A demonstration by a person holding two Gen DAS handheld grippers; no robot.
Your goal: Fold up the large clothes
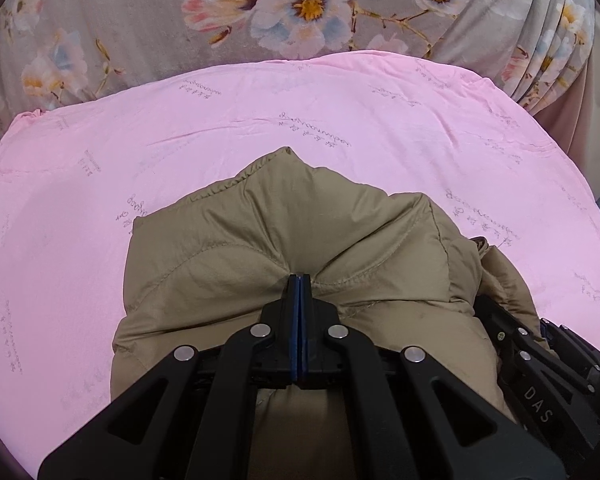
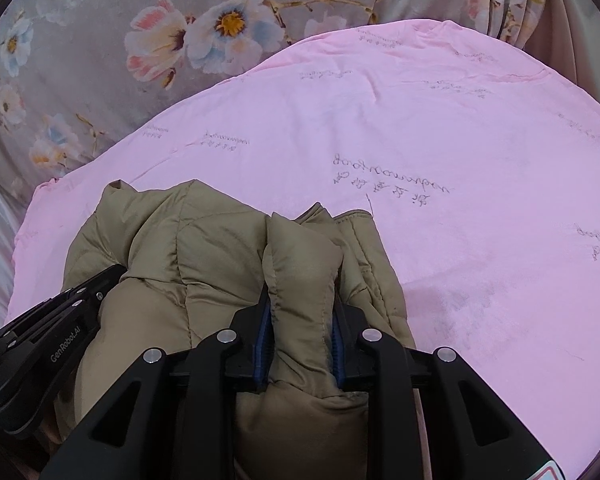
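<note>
While the left gripper (image 1: pixel 299 280), fingers pressed together, pinches a thin crease of the puffy olive quilted jacket (image 1: pixel 300 232) on the pink sheet (image 1: pixel 340 112), the right gripper (image 2: pixel 300 304) clamps a thick fold nearby, and the slick fabric may slip free.

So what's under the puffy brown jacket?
A pink sheet printed with handwriting spreads under the puffy brown jacket. Whatever lies directly beneath the jacket's bulk is covered, so it cannot be seen.

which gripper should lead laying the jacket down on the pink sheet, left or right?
Right, probably. Right gripper clamps a thick fold of the jacket. Left gripper, jaws shut, only pinches a thin seam. Pink sheet lies open beside it.
</note>
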